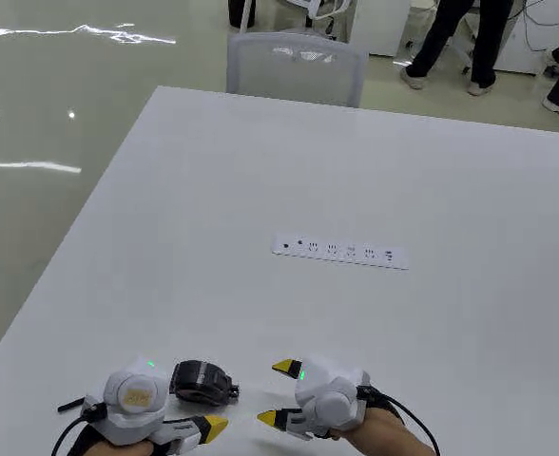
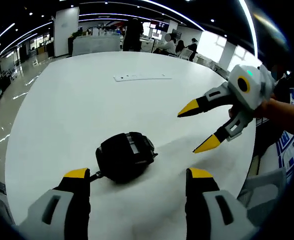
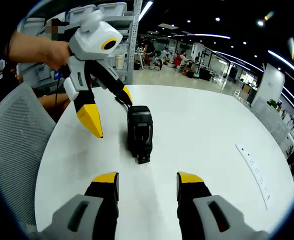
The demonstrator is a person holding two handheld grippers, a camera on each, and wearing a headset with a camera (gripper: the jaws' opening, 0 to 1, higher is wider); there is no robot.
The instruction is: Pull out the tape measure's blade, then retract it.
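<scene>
A black tape measure (image 1: 203, 382) lies on the white table (image 1: 356, 171) near its front edge, with no blade drawn out. My left gripper (image 1: 199, 407) is open right beside it, one yellow tip close against its case. In the left gripper view the tape measure (image 2: 124, 156) sits just ahead of my open left gripper (image 2: 139, 174), nearer the left finger. My right gripper (image 1: 277, 391) stands open a short way to the right, aimed at the tape measure (image 3: 140, 132), apart from it. The left gripper (image 3: 111, 110) and the right gripper (image 2: 198, 126) face each other.
A white power strip (image 1: 339, 252) lies mid-table, well beyond the grippers. A grey mesh chair (image 1: 297, 66) stands at the table's far edge, with people's legs (image 1: 451, 43) behind it. The table's left edge (image 1: 61, 256) drops to a glossy floor.
</scene>
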